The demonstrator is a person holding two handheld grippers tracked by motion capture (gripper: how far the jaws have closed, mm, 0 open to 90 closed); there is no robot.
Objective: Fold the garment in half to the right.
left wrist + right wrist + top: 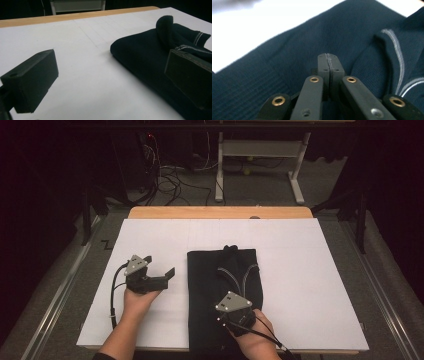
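A dark navy folded garment point(210, 270) with thin white piping lies in the middle of the white sheet point(310, 270). My left gripper point(159, 266) hovers just left of the garment, its jaws wide open with nothing between them. In the left gripper view the garment point(140, 52) lies ahead on the right, with a rolled fold standing up at its far end, and the left gripper point(111, 65) frames bare sheet. My right gripper point(231, 295) is over the near part of the garment. In the right gripper view the right gripper point(329, 58) has its jaws pressed together just above the fabric point(287, 57).
The sheet covers a wooden table point(220, 212) whose far edge shows bare. Beyond it are a white desk frame point(260, 150) and cables point(170, 182) on the floor. Metal rails point(60, 290) run along both sides of the table.
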